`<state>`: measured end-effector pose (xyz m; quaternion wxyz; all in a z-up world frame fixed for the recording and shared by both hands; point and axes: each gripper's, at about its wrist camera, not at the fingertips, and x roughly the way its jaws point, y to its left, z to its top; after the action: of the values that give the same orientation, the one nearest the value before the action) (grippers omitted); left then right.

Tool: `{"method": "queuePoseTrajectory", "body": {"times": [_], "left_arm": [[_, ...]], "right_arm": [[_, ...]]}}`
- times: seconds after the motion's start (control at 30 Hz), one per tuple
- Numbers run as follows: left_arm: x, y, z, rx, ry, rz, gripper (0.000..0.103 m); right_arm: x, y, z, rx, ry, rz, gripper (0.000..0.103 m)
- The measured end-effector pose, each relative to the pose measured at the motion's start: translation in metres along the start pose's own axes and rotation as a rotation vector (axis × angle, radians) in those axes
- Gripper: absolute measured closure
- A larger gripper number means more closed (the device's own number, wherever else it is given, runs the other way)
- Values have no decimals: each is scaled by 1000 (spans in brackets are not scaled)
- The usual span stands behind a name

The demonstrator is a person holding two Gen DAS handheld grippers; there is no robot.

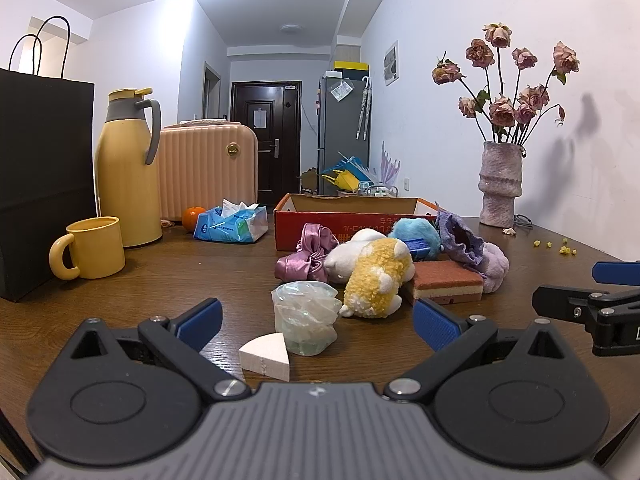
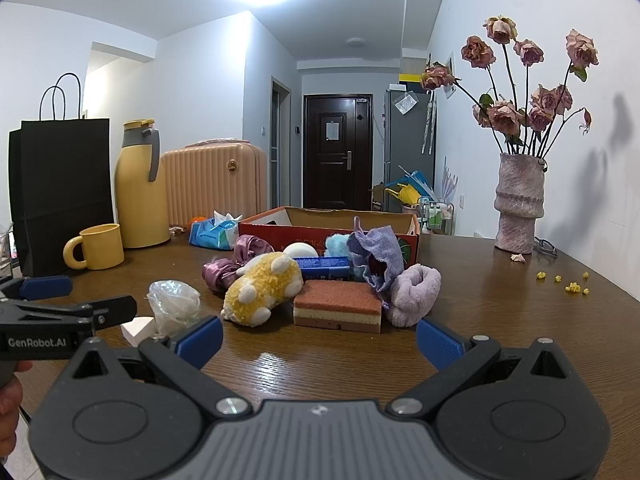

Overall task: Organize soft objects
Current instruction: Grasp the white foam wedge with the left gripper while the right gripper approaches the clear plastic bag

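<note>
A pile of soft things lies on the wooden table before a red cardboard box: a yellow plush toy, a layered sponge, a pink satin scrunchie, a purple cloth, a lilac fluffy roll, a blue fluffy ball. My left gripper stands open just short of a crumpled plastic bag and a white foam wedge. My right gripper is open and empty, near the sponge.
At the left stand a yellow mug, a yellow thermos, a black paper bag, a tissue pack and an orange. A vase of dried roses is at the right.
</note>
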<state>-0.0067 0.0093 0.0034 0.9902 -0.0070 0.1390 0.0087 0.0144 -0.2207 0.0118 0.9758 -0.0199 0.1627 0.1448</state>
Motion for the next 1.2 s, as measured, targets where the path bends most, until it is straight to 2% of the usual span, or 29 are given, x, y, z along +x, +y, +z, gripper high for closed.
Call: {"method": "queuePoseTrajectory", "body": {"times": [0.3, 0.53, 0.9, 1.2], "left_arm": [[2, 1, 1, 4, 1, 4, 0], [17, 6, 10, 17, 24, 17, 0], [49, 14, 7, 37, 107, 57, 0], [76, 23, 2, 36, 206, 85, 2]], "right_arm": [[6, -1, -2, 3, 16, -2, 0], [19, -9, 0, 14, 36, -9, 0], [43, -20, 0, 28, 69, -27, 0], [58, -22, 0, 27, 90, -28, 0]]}}
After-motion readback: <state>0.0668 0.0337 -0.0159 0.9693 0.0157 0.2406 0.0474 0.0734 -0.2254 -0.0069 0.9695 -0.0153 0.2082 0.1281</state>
